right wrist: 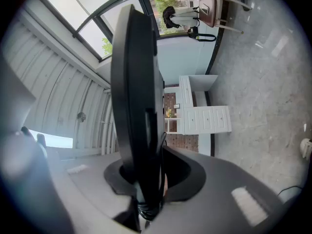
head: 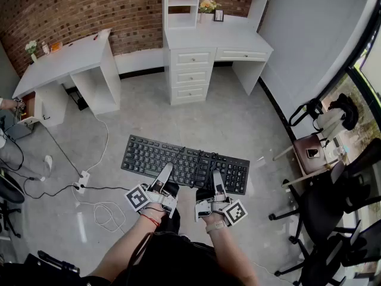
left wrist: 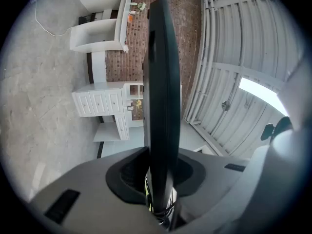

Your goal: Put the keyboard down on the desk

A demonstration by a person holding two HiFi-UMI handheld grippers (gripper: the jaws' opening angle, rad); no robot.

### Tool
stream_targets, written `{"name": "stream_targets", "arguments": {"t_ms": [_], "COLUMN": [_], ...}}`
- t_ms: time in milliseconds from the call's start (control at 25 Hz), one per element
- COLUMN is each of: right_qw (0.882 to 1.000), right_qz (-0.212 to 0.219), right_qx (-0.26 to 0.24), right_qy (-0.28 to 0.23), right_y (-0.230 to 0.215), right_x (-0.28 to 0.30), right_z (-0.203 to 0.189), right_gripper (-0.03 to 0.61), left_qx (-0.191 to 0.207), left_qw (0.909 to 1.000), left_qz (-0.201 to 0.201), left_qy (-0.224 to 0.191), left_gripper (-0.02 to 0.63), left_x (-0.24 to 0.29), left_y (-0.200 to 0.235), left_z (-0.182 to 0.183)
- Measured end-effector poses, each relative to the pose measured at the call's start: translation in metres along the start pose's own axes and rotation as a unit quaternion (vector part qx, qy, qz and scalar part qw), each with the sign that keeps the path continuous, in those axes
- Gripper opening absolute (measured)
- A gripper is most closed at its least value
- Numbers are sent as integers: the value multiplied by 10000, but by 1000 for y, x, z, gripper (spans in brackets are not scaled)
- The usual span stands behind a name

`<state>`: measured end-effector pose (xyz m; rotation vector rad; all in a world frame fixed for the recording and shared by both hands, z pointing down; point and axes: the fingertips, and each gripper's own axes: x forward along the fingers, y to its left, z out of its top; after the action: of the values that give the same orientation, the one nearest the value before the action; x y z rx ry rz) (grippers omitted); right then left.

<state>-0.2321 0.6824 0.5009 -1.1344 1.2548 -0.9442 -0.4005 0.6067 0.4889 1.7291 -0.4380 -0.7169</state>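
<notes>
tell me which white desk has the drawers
The desk with the shelf unit on top, against the brick wall: three drawers stacked under it. The plain desk at left shows none.

The keyboard (head: 184, 162) was black, the desk (head: 65, 61) white, the floor (head: 238, 124) mottled grey, the wall (head: 71, 8) red-brown brick (pale mortar lines), the wristband (head: 150, 220) red.

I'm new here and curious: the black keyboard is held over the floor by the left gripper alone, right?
Not alone. The head view shows the black keyboard held over the floor by both the left gripper and the right gripper, each shut on its near edge.
</notes>
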Motion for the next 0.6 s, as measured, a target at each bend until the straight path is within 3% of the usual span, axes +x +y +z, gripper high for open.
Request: {"name": "stream_targets", "arguments": {"t_ms": [600], "right_qw": [10000], "right_qz": [-16], "right_qx": [20], "right_qy": [-65], "right_y": [-28], "right_x": [145], "right_z": [8], "right_gripper": [81], "left_qx": [-39], "left_qw": [9998], "left_qz": [38], "left_qy": [169], "left_gripper": [55], "left_x": [115], "left_y": [40], "left_z": [90]}}
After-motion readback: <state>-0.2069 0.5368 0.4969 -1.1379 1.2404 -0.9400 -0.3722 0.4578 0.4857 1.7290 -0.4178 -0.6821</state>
